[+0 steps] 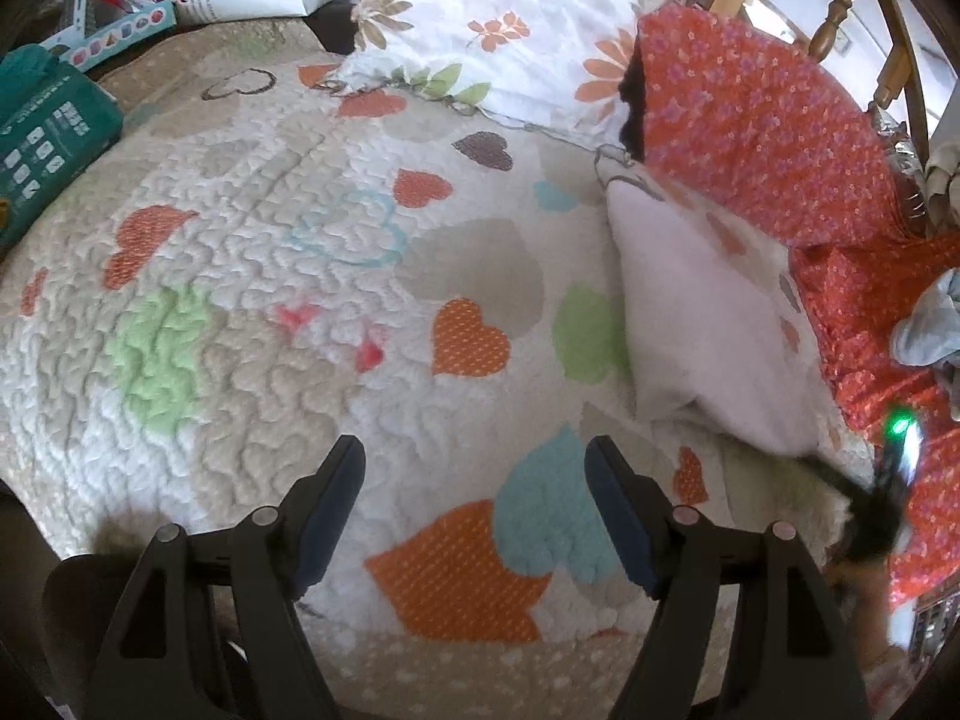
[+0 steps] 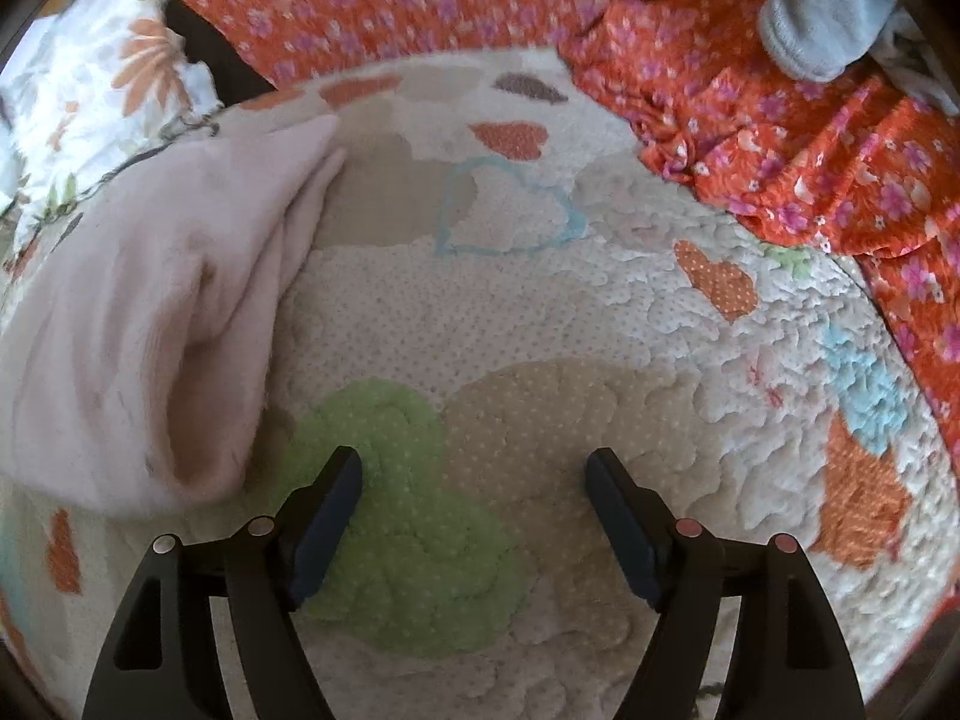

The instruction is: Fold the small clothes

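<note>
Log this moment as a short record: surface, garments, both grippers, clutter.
surface: heart quilt
pale pink garment: folded, lying on the quilt, left of the right gripper in its view
grey garment: bunched on the orange floral cloth
left gripper: open, nothing between the jaws, over bare quilt
right gripper: open, nothing between the jaws
clutter: floral pillow, teal box

A: Item count on the heart-print quilt (image 1: 252, 324)?
B: One pale pink folded garment (image 2: 138, 312). Beyond it, one orange floral cloth (image 2: 780, 180), with one grey garment (image 2: 822, 6) on that cloth.
</note>
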`<action>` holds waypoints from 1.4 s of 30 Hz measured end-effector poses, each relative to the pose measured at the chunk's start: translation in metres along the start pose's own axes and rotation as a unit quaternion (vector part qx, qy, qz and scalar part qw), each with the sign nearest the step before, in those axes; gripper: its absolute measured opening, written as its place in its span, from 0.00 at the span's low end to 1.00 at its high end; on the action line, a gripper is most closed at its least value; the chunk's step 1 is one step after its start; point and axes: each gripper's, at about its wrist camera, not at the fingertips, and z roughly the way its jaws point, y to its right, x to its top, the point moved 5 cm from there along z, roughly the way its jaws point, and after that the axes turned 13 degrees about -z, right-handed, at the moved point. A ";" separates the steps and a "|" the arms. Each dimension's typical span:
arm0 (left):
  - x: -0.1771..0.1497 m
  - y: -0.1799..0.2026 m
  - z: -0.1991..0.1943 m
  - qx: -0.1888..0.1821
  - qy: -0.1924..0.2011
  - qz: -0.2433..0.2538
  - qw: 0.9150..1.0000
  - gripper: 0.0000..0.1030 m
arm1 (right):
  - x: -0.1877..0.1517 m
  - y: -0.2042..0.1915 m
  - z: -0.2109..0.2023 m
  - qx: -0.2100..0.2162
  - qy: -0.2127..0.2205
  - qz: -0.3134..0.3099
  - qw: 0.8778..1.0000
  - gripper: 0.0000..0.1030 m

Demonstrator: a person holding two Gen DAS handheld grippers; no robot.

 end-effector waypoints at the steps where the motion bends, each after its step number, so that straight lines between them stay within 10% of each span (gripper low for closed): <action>1: 0.000 -0.003 -0.003 0.002 0.002 -0.003 1.000 0.73 | 0.007 0.000 -0.009 0.013 0.010 0.008 1.000 0.78; 8: -0.002 -0.011 -0.010 0.004 0.007 -0.009 1.000 0.74 | 0.062 -0.050 -0.082 0.088 0.120 -0.024 0.989 0.40; 17: -0.006 -0.009 -0.010 0.008 0.001 0.004 1.000 0.74 | 0.055 -0.118 -0.019 0.127 0.019 -0.075 0.989 0.39; 25: -0.007 -0.002 -0.007 -0.003 -0.002 0.006 1.000 0.74 | 0.077 -0.157 -0.062 0.138 0.086 -0.127 0.979 0.39; 32: -0.008 -0.001 -0.010 -0.005 -0.003 0.015 1.000 0.74 | 0.085 -0.208 -0.014 0.153 0.037 -0.135 0.978 0.39; 42: -0.012 0.001 -0.003 -0.007 -0.015 0.014 1.000 0.77 | 0.071 -0.177 -0.045 0.159 0.063 -0.129 0.977 0.40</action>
